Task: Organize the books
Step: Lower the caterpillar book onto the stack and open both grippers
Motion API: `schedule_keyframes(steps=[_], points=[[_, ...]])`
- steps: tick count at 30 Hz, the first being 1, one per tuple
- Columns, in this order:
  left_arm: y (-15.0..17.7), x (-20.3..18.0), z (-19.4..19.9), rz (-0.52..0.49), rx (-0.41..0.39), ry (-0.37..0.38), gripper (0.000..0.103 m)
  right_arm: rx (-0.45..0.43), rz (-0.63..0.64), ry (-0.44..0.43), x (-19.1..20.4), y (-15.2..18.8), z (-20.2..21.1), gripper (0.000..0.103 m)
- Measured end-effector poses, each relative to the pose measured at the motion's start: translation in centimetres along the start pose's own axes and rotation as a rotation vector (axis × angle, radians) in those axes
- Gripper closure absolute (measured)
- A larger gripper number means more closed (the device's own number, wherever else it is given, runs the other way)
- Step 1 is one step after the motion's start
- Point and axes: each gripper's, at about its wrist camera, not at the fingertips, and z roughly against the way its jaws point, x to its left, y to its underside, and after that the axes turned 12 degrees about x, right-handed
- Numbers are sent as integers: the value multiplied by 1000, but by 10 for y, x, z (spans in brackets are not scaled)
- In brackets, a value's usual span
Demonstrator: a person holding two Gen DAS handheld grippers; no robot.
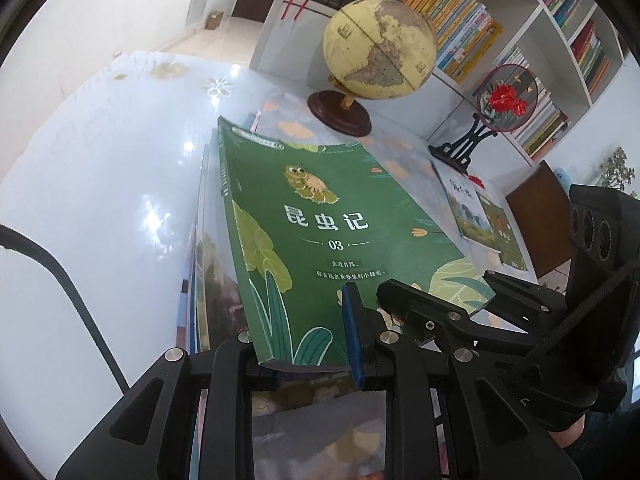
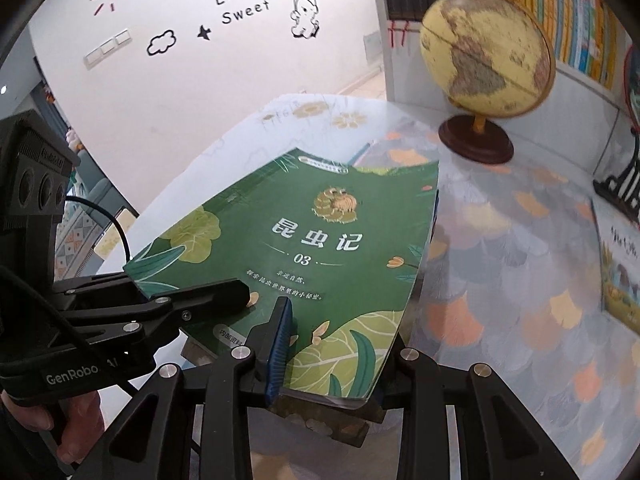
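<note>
A green book with a caterpillar drawing and "03" on its cover is held tilted over the table by both grippers at its near edge. My left gripper is shut on it, with the blue pad pressed on the cover and the other finger hidden under the book. My right gripper is shut on the same edge, its blue pad on the cover. Each gripper shows in the other's view, right gripper and left gripper. More books lie stacked just beneath the green one.
The table has a glossy floral cover. A yellow globe stands at the back, an embroidered fan on a black stand to its right. Another picture book lies right. White bookshelves rise behind.
</note>
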Motion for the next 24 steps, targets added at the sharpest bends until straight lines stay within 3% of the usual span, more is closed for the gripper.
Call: schedule_keyframes(steps=[3, 7, 11, 14, 16, 21, 24], points=[[0, 9, -5, 46, 32, -16, 74, 30, -23, -21, -2, 1, -6, 68], [9, 26, -8, 114, 55, -36, 74, 68, -29, -9, -1, 6, -15, 67], [24, 43, -1, 186, 33, -95, 74, 136, -37, -19, -3, 14, -27, 65], [32, 48, 13, 213, 3, -127, 74, 150, -38, -52, -6, 20, -28, 57], [34, 44, 18, 207, -6, -142, 74, 156, -25, -56, -5, 24, -26, 51], [28, 11, 23, 162, -22, -111, 74, 176, -8, -40, -13, 44, -13, 50], [24, -28, 15, 95, -14, -96, 74, 175, -28, -30, -31, 62, 0, 50]])
